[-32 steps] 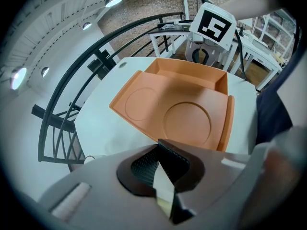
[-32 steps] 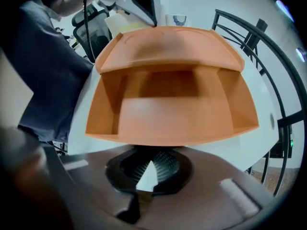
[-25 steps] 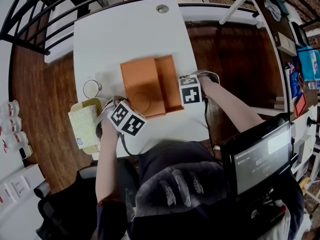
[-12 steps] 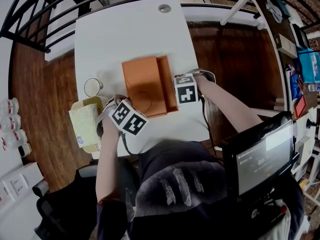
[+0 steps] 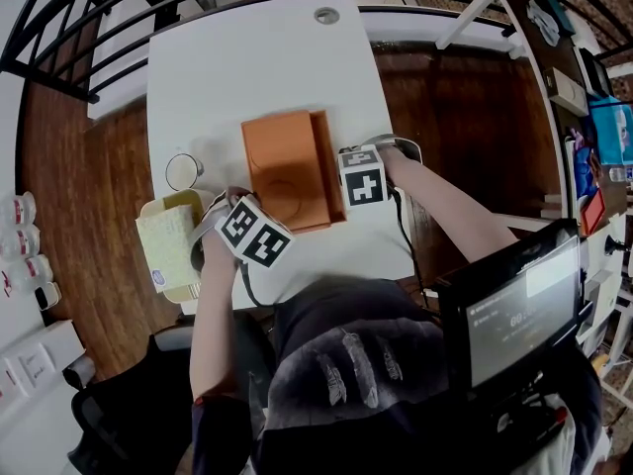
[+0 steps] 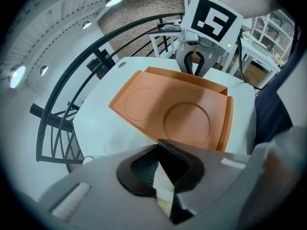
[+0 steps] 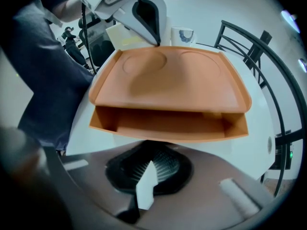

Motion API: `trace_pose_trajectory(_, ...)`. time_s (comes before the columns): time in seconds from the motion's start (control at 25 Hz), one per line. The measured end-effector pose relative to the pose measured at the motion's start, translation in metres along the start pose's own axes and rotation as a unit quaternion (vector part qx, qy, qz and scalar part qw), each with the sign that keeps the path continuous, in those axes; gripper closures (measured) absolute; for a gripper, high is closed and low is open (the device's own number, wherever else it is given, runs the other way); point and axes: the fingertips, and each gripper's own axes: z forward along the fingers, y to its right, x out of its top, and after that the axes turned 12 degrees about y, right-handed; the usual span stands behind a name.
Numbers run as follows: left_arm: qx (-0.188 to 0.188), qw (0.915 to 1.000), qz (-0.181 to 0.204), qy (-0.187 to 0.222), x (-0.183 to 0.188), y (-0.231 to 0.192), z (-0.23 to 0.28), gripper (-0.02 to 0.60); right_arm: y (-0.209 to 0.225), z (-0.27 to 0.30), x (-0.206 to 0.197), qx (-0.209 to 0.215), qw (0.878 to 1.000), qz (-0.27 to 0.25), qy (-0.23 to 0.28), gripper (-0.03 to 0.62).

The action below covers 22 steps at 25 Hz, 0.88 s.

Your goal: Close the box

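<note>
At the left edge of the table (image 5: pixel 257 57) a yellow tray (image 5: pixel 166 247) is seen, with a cup (image 5: pixel 181 172) just beyond it. The left gripper (image 7: pixel 156 40) is held at the left side of the box (image 5: pixel 287 171), jaws pressed together on nothing, tips at the rim of the lid (image 7: pixel 172 75). The box is set near the table's right edge. The lid is tilted low over the base (image 7: pixel 163 122), and a gap is seen on the right. The right gripper (image 6: pixel 194 72) is held just beside that gap, jaws together and empty.

white table (image 5: pixel 267 57), cup (image 5: pixel 182 172) beside yellowish tray (image 5: pixel 170 245), black railing (image 6: pixel 102 61), wooden floor (image 5: pixel 455 97), screen (image 5: pixel 509 315)
</note>
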Motion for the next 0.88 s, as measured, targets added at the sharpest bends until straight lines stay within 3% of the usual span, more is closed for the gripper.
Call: trace_pose_trajectory(0.88,-0.016,0.9998,-0.01,-0.005,0.0,0.0,0.001,0.568,0.006,0.004,0.018,-0.004,1.0,-0.012,0.014,0.589)
